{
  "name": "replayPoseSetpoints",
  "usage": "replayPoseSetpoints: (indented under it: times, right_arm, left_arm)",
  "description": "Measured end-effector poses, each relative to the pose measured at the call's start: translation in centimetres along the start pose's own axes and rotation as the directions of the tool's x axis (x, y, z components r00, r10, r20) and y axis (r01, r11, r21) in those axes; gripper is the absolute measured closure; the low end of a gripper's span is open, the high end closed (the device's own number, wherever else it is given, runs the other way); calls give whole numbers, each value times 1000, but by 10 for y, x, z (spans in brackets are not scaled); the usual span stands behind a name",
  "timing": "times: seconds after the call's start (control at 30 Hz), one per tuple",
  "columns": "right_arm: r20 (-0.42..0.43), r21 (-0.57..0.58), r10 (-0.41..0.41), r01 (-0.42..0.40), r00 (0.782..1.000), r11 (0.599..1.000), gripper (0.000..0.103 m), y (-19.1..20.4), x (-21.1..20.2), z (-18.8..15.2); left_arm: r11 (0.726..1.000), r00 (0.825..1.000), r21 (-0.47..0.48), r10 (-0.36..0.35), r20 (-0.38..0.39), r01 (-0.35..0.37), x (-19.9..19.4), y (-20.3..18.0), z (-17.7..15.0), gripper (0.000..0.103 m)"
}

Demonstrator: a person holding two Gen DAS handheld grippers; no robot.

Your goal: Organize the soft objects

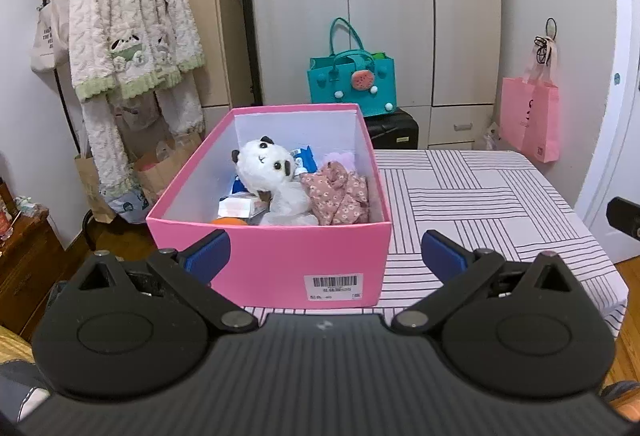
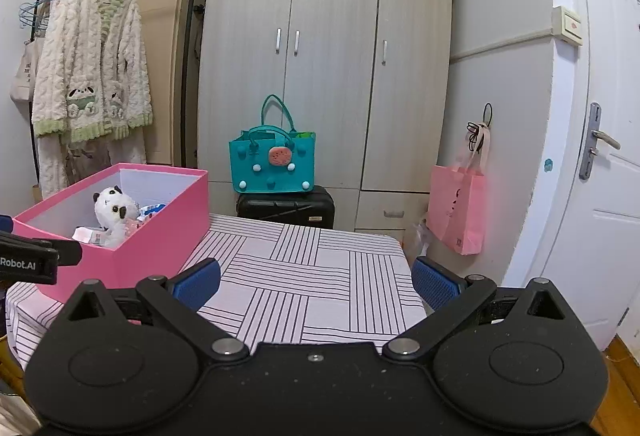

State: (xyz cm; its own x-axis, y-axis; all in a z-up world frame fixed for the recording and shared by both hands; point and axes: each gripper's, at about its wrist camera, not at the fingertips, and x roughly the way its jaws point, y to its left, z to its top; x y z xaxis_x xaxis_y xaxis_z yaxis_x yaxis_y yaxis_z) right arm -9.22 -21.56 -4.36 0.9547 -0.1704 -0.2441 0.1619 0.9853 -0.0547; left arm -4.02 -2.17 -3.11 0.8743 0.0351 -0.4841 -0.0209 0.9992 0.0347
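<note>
A pink box (image 1: 276, 260) stands on the left part of a table with a striped cloth (image 1: 480, 203). Inside it lie a white panda plush (image 1: 268, 175), a pink floral cloth (image 1: 340, 195), a purple fuzzy item (image 1: 340, 157) and some small packets. My left gripper (image 1: 326, 252) is open in front of the box's near wall, holding nothing. In the right wrist view the box (image 2: 160, 232) with the panda plush (image 2: 116, 211) sits at the left. My right gripper (image 2: 316, 282) is open over the bare cloth (image 2: 320, 268), empty.
A teal felt bag (image 2: 274, 163) sits on a black suitcase (image 2: 286, 209) behind the table, before a grey wardrobe (image 2: 328, 55). A pink bag (image 2: 458, 211) hangs on the right by a white door (image 2: 600, 155). A fluffy robe (image 1: 132, 15) hangs on a rack at left.
</note>
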Motion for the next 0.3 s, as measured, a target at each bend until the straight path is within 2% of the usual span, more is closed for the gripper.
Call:
replayPoseSetpoints:
  times: [0.3]
  right_arm:
    - [8,-21,-12,12,1000,1000,0,5,-2,-2]
  left_arm:
    - [1000,1000,4,-4,-22,4,2,2,-1,0]
